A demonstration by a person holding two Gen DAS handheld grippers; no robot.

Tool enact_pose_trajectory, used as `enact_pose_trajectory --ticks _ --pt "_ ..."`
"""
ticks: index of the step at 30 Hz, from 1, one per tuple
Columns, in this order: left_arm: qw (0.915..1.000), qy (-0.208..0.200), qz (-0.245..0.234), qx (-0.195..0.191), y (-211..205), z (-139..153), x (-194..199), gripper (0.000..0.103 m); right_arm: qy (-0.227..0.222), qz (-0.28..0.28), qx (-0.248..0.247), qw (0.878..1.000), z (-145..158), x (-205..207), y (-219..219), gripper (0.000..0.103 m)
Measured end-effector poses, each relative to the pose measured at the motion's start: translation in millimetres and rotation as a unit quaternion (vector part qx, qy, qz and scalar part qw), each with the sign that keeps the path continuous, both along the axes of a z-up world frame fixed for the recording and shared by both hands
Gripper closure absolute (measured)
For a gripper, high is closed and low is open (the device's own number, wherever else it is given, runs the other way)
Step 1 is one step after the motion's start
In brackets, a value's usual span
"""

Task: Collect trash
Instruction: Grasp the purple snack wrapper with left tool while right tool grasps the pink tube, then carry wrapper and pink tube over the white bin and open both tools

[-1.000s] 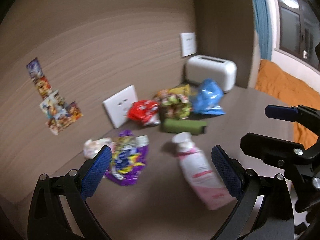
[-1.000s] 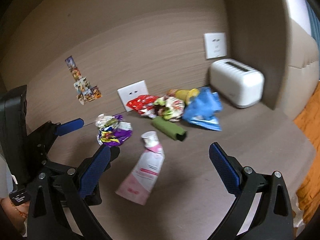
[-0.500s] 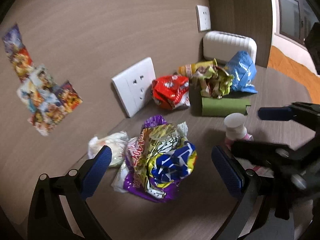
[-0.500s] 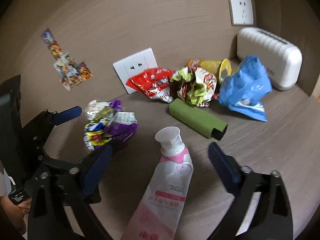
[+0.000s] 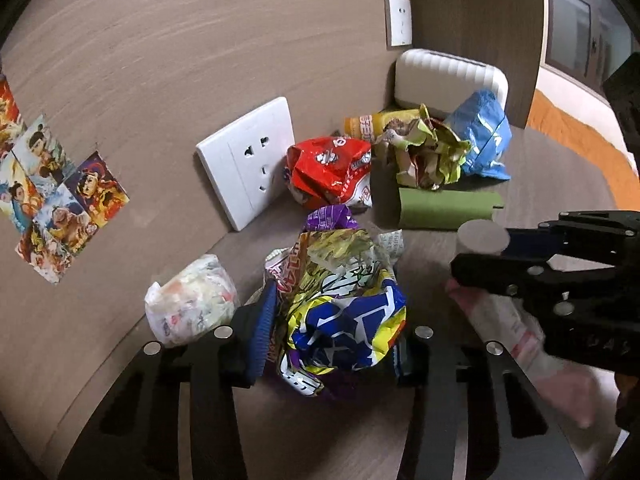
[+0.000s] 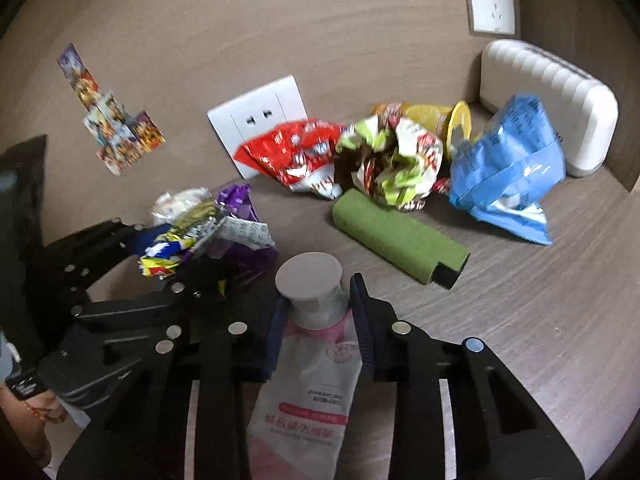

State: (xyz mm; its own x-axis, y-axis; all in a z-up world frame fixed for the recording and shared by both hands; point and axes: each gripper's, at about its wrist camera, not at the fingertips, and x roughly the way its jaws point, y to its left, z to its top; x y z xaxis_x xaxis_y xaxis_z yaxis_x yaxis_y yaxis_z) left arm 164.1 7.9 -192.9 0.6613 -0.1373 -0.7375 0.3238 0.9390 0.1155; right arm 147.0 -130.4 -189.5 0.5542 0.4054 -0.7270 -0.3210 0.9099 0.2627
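My left gripper [image 5: 332, 332] is shut on a crumpled purple, yellow and blue snack wrapper [image 5: 340, 304], which also shows in the right wrist view [image 6: 208, 236]. My right gripper [image 6: 318, 328] is shut on the neck of a pink and white tube [image 6: 304, 392] with a grey cap; the tube shows at the right of the left wrist view [image 5: 516, 328]. Other trash lies behind: a red wrapper [image 5: 332, 172], a green roll [image 6: 400, 238], a green and white crumpled wrapper [image 6: 396, 160], a blue bag [image 6: 508, 172], a yellow cup [image 6: 440, 118] and a white wad [image 5: 188, 300].
The trash lies on a brown wood-grain table [image 6: 540, 320] against a brown wall. A white ribbed box [image 6: 548, 96] stands at the back right. Wall sockets [image 5: 248, 160] and stickers [image 5: 52, 196] are on the wall. An orange bed cover [image 5: 580, 136] shows beyond the table.
Both grippers have moved forward and closed. The left one has closed on the purple wrapper, the right one on the tube's neck.
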Motion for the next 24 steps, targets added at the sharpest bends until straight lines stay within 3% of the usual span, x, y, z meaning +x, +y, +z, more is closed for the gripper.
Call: enact_pose_trajectory --ticks 12,17,24 --pt "0.9988 -0.035 -0.024 -0.025 -14.9 54.2 -41.8 0.062 -0.066 -0.028 0.028 0.997 56.1 -38.2 -40.5 0.070" --pt "0.9970 -0.049 -0.051 -0.031 -40.2 78.9 -66.8 0.062 -0.096 -0.055 0.026 0.994 84.1 -66.9 -76.0 0.070" --pt "0.9926 -0.058 -0.101 -0.034 -85.3 94.7 -94.1 0.062 -0.117 -0.094 0.010 0.989 100.2 -106.0 -115.3 0.070"
